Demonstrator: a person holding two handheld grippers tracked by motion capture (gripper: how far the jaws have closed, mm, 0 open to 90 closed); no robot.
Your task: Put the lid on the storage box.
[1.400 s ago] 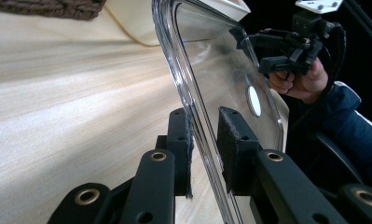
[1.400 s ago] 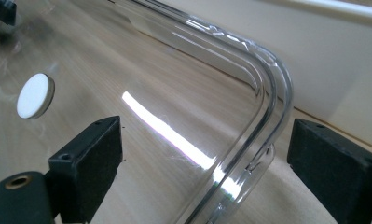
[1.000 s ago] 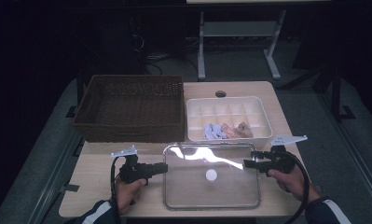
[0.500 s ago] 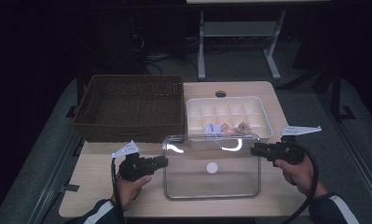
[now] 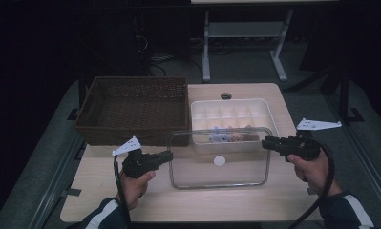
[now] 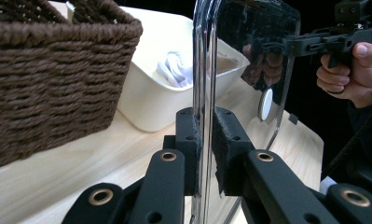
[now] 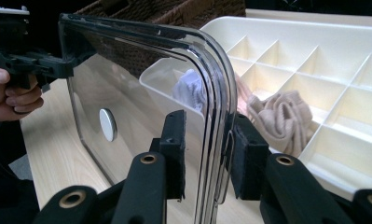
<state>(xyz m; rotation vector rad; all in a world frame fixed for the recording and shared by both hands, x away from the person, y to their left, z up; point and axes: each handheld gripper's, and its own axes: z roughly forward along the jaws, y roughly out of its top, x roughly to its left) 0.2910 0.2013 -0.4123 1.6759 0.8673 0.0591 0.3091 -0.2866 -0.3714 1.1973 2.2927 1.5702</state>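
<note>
left tool (image 6: 203, 154): narrow, pads clamped on left edge of clear rounded-rectangle plastic lid (image 5: 219, 172); jaws just closing
right tool (image 7: 207, 156): pads flank right rim, just closing; contact unclear
lid: lifted above desk (image 5: 226, 200), over front of white compartment tray (image 5: 274, 114)

One clear lid (image 5: 219, 160), one wicker basket (image 5: 133, 109), one divided tray (image 5: 233, 119) (socks inside), two claws.
</note>
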